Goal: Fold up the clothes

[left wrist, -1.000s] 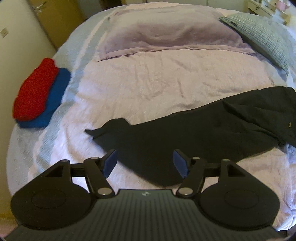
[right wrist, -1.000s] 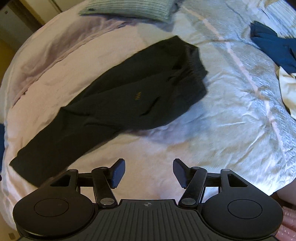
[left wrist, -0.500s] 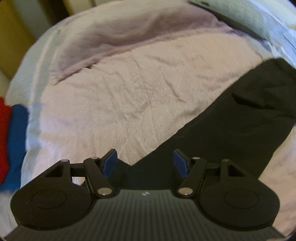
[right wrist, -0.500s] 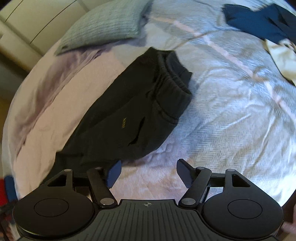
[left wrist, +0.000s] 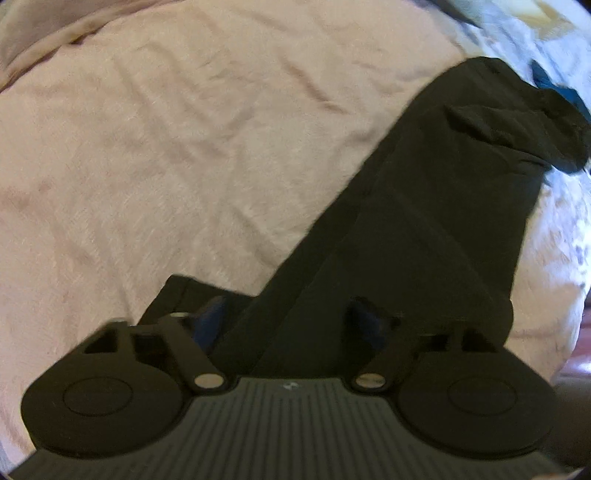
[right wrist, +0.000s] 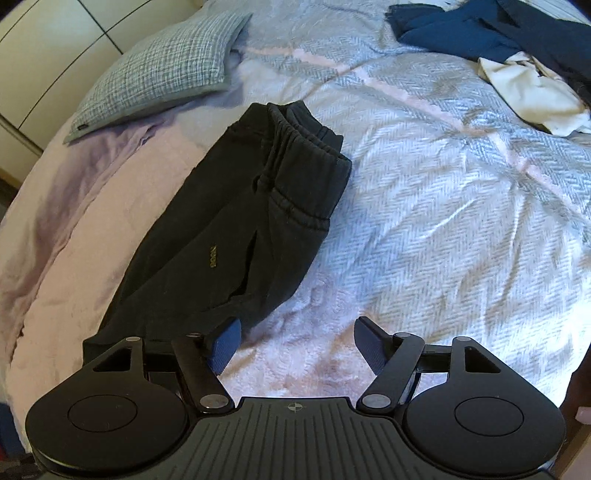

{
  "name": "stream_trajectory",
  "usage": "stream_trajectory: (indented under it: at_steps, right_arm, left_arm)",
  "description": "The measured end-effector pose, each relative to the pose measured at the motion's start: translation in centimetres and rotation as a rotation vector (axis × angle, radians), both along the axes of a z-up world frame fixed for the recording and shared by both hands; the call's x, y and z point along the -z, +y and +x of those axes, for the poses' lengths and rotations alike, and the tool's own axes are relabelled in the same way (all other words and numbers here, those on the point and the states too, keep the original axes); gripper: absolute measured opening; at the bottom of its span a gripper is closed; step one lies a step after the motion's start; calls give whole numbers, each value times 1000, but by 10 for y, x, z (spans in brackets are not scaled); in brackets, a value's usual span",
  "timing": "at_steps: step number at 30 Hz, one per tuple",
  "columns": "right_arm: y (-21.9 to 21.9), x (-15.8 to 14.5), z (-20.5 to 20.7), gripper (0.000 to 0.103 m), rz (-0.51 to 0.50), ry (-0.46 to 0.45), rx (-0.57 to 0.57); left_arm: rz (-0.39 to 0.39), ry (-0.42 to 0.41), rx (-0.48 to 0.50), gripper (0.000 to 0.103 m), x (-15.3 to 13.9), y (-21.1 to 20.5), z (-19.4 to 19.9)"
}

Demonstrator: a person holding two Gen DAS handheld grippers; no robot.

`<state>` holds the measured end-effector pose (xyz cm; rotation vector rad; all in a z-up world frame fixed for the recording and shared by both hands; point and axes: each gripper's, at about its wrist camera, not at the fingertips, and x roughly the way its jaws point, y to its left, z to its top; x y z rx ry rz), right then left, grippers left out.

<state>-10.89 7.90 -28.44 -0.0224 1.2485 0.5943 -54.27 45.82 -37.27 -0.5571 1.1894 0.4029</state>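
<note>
Black trousers [left wrist: 424, 206] lie stretched across the bed, waistband at the far end, one leg folded over the other. My left gripper [left wrist: 289, 321] is low over the leg end. The dark cloth lies between its blue pads and its jaws are closing, though the pads still stand apart. In the right wrist view the same trousers [right wrist: 258, 206] show an elastic waistband and a small gold logo. My right gripper [right wrist: 295, 343] is open over the bedspread, its left fingertip at the trousers' near edge and nothing between the pads.
A pale pink blanket [left wrist: 166, 147] covers the bed's left part, a grey-white herringbone spread [right wrist: 443, 184] the right. A checked pillow [right wrist: 162, 74] lies at the head. Navy clothes [right wrist: 480, 33] and a cream garment [right wrist: 528, 92] are heaped far right.
My left gripper has dropped and swung onto the trouser leg end; the red and blue stack has left its view. My right gripper rolled and sank a little, and its jaws widened.
</note>
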Motion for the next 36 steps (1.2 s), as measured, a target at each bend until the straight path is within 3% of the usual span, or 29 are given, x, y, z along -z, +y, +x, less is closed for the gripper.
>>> stream_trajectory:
  at_steps: [2, 6, 9, 12, 13, 16, 19, 21, 25, 29, 34, 36]
  right_arm:
    - [3, 0, -4, 72, 1, 5, 3]
    - [10, -3, -11, 72, 1, 9, 3]
    - [13, -9, -13, 72, 9, 8, 17]
    - [15, -15, -12, 72, 19, 3, 34]
    - [15, -18, -12, 72, 28, 0, 40]
    - [15, -21, -11, 72, 48, -4, 48]
    - [15, -19, -10, 72, 61, -9, 52]
    - [14, -16, -7, 72, 62, -9, 63]
    - [9, -12, 1, 72, 49, -11, 72]
    - [6, -14, 10, 72, 51, -29, 61]
    - [13, -14, 20, 72, 77, -23, 52]
    - [17, -13, 21, 72, 82, -23, 34]
  left_arm:
    - [32, 10, 26, 11, -7, -3, 3]
    - [99, -6, 50, 8, -44, 1, 4]
    - [249, -43, 52, 2, -97, 3, 7]
    - [478, -49, -14, 0, -158, 11, 4]
    - [503, -42, -34, 0, -171, 16, -2]
    - [433, -23, -133, 0, -175, 29, -23]
    - [277, -3, -277, 15, -148, 26, -38]
    - [158, -44, -413, 39, -129, 19, -53]
    - [-24, -45, -706, 40, -91, 10, -84]
    - [-185, -45, -1027, 39, -72, 9, -128]
    - [-256, -84, -1325, 39, -60, -5, -171]
    - [-282, -126, -1398, 39, -55, -5, -177]
